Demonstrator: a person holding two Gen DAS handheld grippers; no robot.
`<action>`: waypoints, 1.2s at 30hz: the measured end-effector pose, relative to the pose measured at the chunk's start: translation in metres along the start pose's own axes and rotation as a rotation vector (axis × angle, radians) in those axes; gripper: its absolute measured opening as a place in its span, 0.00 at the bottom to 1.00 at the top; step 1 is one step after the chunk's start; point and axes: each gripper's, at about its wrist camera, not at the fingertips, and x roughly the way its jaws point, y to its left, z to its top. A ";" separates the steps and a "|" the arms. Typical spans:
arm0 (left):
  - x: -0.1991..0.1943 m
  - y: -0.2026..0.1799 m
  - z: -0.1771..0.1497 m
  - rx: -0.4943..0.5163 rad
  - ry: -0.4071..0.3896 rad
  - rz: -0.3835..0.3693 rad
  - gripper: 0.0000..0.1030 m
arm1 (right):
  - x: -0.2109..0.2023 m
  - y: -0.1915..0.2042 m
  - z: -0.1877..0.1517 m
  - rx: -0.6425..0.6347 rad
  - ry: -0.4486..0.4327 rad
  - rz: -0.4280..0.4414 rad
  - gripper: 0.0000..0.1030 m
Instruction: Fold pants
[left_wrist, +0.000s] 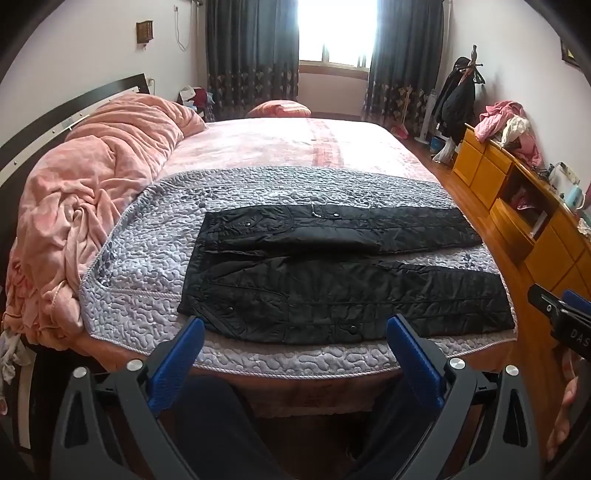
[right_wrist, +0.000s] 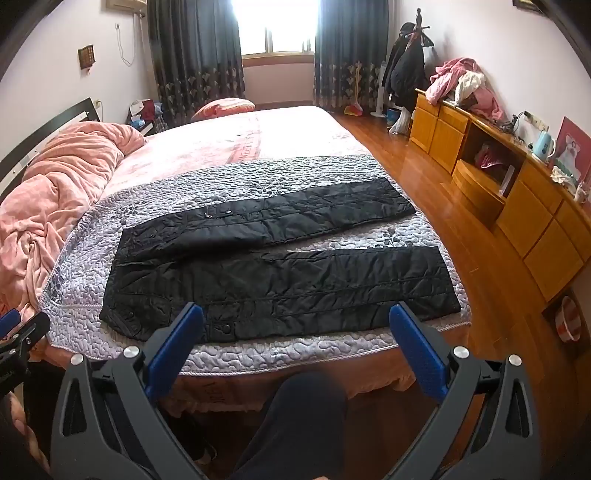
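Note:
Black quilted pants (left_wrist: 332, 288) lie flat on a grey quilted cover (left_wrist: 147, 258) on the bed, waist to the left, two legs stretching right with a gap between them. They also show in the right wrist view (right_wrist: 280, 280). My left gripper (left_wrist: 295, 325) is open and empty, held in front of the bed's near edge by the waist end. My right gripper (right_wrist: 295, 314) is open and empty, also short of the near edge, facing the near leg. The right gripper's tip shows at the right edge of the left wrist view (left_wrist: 557, 310).
A crumpled pink blanket (left_wrist: 92, 192) fills the bed's left side by the headboard. A wooden cabinet (right_wrist: 517, 206) with clothes on top lines the right wall, across a strip of wood floor (right_wrist: 424, 177). My knees (right_wrist: 306, 406) are below the grippers.

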 end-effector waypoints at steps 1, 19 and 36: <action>0.000 0.000 0.000 0.000 0.000 0.001 0.96 | 0.000 0.000 0.000 0.001 -0.001 0.001 0.98; -0.001 -0.003 0.002 -0.001 -0.001 0.000 0.96 | 0.002 -0.005 0.000 0.004 -0.001 -0.001 0.98; 0.000 -0.005 0.000 0.005 -0.004 0.003 0.96 | 0.001 -0.002 -0.001 0.001 -0.003 -0.002 0.98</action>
